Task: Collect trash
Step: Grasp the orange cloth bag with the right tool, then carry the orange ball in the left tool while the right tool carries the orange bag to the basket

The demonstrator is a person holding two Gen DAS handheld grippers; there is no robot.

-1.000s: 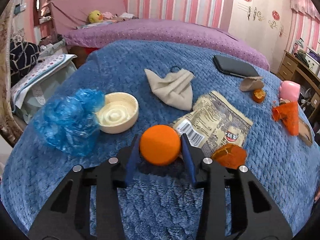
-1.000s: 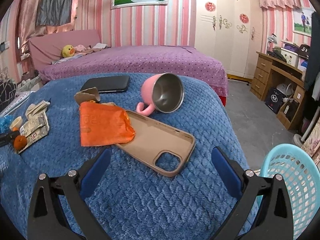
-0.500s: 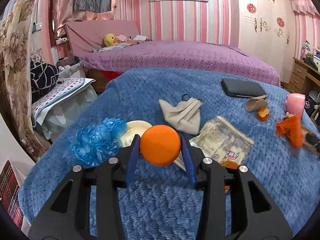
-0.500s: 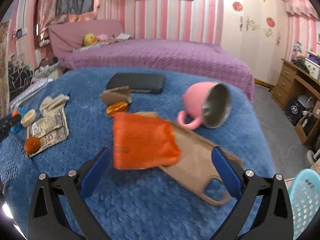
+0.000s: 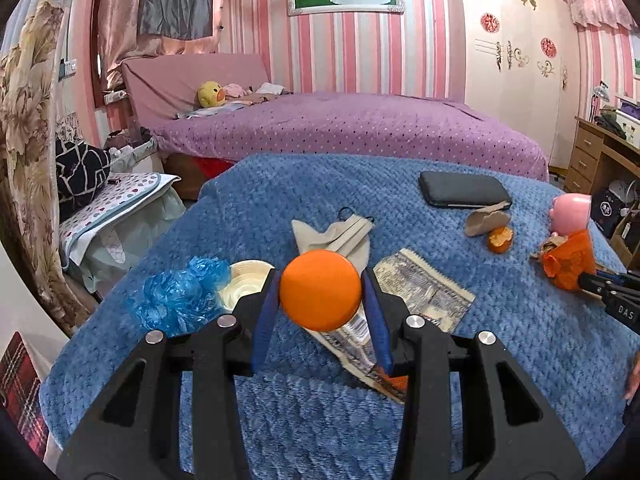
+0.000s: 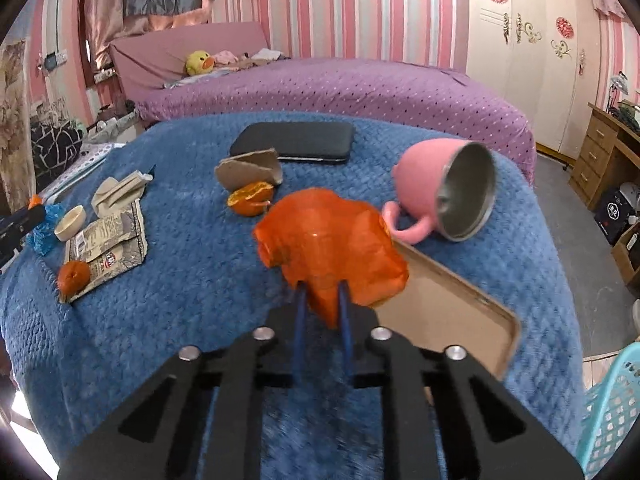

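My left gripper (image 5: 320,300) is shut on a round orange peel (image 5: 320,290) and holds it above the blue blanket (image 5: 280,188). My right gripper (image 6: 322,292) is shut on a crumpled orange wrapper (image 6: 328,240), lifted off the tan phone case (image 6: 448,316). Trash on the blanket: a printed snack wrapper (image 5: 424,292), a blue plastic bag (image 5: 176,296), a beige face mask (image 5: 336,236), a torn cardboard piece (image 6: 248,170), a peel half (image 6: 250,198) and another orange peel (image 6: 73,276). A turquoise basket (image 6: 612,404) stands at the right.
A pink mug (image 6: 440,196) lies on its side beside the phone case. A black case (image 6: 296,146) lies at the far edge. A cream round lid (image 5: 244,284) sits by the blue bag. A purple bed (image 5: 352,128) is behind, a wooden desk (image 5: 600,160) at the right.
The left gripper has risen with the orange peel. The right gripper moved in and closed on the orange wrapper, lifting it off the phone case.
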